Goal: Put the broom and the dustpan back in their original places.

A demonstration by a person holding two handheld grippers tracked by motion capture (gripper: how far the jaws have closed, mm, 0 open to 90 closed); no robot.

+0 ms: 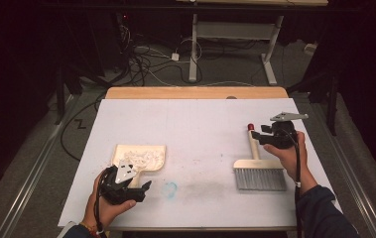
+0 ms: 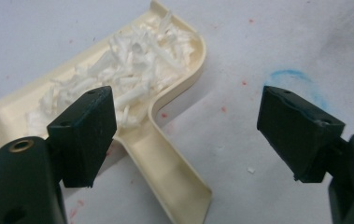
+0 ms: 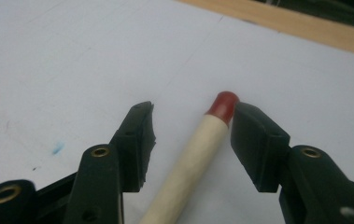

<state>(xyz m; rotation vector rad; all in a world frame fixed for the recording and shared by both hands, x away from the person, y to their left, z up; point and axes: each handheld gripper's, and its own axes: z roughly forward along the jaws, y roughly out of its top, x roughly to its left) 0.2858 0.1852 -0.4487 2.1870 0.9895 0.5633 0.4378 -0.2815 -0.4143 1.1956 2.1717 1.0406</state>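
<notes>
Brush and dustpan lying flat on the white sheet, both my grippers standing open.

Brush [image 1: 257,166]: long axis 12 to 6, red tip [image 3: 224,103] at 12, bristles at 6; my right gripper [image 1: 256,134] straddles its handle, jaws spread, the left pad off the wood. Dustpan [image 1: 140,157]: full of white shreds [image 2: 128,70], handle toward 6; left gripper [image 1: 145,190] open wide beside it, holding nothing. Blue smudge [image 1: 169,189] between them.

A white sheet [image 1: 195,129] covers the wooden table [image 1: 195,92] — a blue smudge [image 1: 170,188] marks it, cables [image 1: 146,62] lie beyond
</notes>
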